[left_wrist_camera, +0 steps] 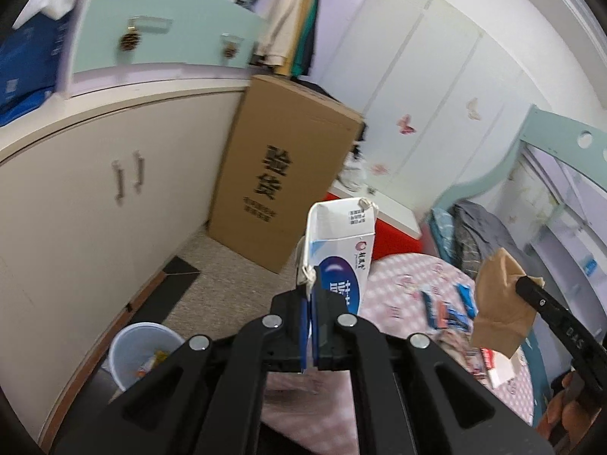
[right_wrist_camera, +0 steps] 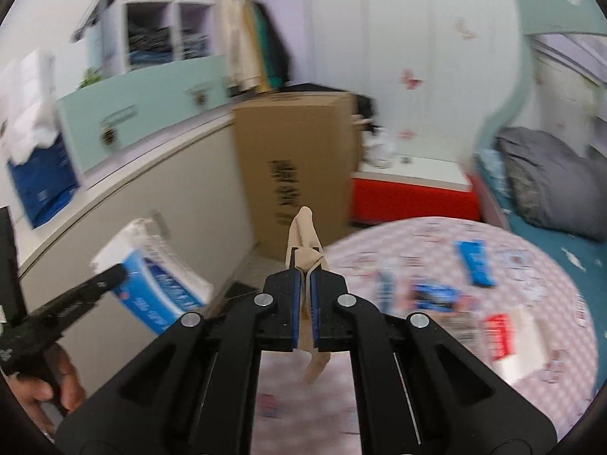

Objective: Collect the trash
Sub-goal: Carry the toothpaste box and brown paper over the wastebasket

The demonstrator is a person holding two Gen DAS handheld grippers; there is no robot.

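Observation:
My left gripper [left_wrist_camera: 312, 295] is shut on a flattened white and blue carton [left_wrist_camera: 339, 254], held upright above the edge of the round table [left_wrist_camera: 398, 280]. The carton also shows at the left of the right wrist view [right_wrist_camera: 151, 276]. My right gripper [right_wrist_camera: 306, 284] is shut on a crumpled piece of brown paper [right_wrist_camera: 303, 239], held above the table [right_wrist_camera: 417, 239]. The brown paper also shows in the left wrist view [left_wrist_camera: 500, 303]. A white trash bin [left_wrist_camera: 142, 352] with scraps inside stands on the floor at the lower left.
Blue wrappers [right_wrist_camera: 474, 261] and a red and white packet [right_wrist_camera: 508, 337] lie on the pink tablecloth. A tall cardboard box [left_wrist_camera: 284, 174] leans by the cream cabinet [left_wrist_camera: 95, 197]. A bed [right_wrist_camera: 546, 182] with grey bedding is at the right.

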